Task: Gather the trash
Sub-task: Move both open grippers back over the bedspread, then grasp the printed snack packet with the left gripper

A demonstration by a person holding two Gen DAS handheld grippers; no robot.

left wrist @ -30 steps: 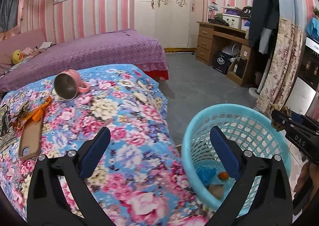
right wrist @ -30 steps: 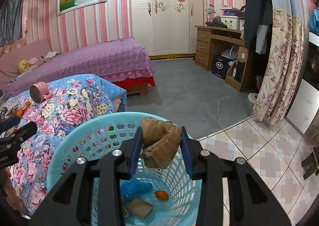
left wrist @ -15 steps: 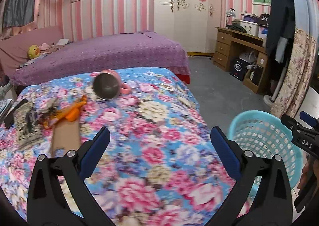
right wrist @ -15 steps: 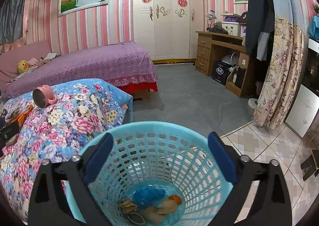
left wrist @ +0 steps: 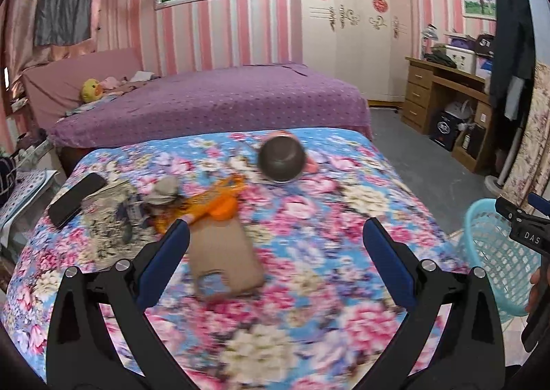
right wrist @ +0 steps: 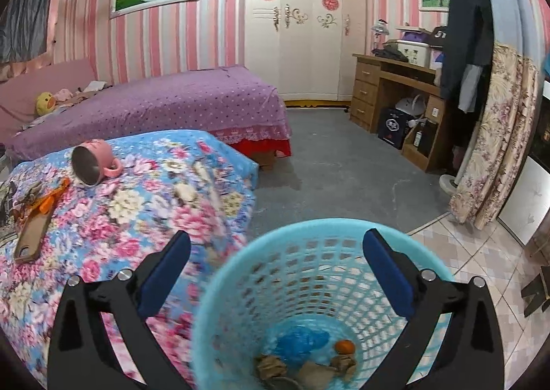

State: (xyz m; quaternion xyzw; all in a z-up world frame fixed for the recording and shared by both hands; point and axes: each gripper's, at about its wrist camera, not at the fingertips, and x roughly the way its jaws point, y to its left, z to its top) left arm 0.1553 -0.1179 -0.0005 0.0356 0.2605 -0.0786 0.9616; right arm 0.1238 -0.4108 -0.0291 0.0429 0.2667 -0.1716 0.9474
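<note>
The right gripper (right wrist: 275, 268), now wide open and empty, has dropped its brown wad into the basket (right wrist: 309, 235); the open left gripper (left wrist: 275, 252) has swung toward what looks like orange wrapper (left wrist: 220, 206).

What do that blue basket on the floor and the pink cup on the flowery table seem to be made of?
The basket looks like moulded plastic: an even light blue, slightly glossy, its wall a regular grid of holes. The cup, lying on its side, seems to have a pink, probably plastic, outer shell and handle, with a dull grey lining inside that looks like steel, though that is a guess from its colour.
</note>
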